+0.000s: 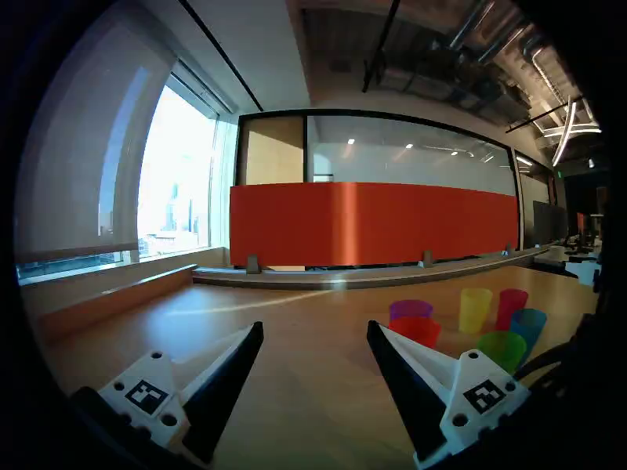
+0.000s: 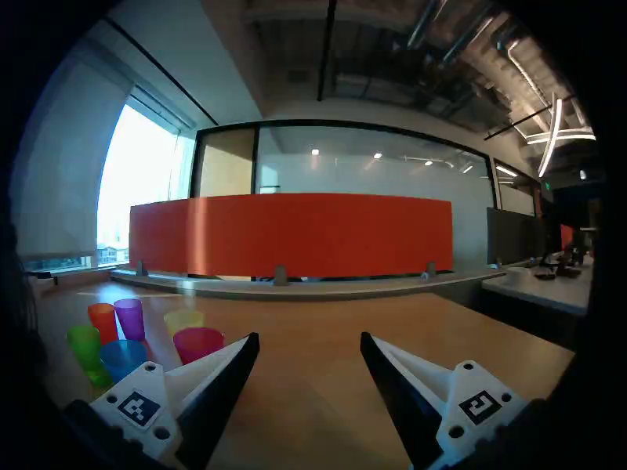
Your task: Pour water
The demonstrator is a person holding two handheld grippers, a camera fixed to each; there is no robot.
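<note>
Six coloured cups [image 1: 501, 348] stand bunched close together on the wooden table [image 1: 313, 407] (purple, orange, yellow, pink, blue, green). They sit ahead and to the right of the left gripper [image 1: 313, 325], and to the left of the right gripper [image 2: 309, 337]. Both grippers hover spread wide, holding nothing. An orange partition [image 1: 368, 223] runs behind the table.

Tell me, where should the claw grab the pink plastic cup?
Grip the translucent pink plastic cup across its side wall, under the rim, coming level from the wooden table's open side with the right claw. It stands upright at the cluster's edge, so that side looks free; other cups crowd behind it.
</note>
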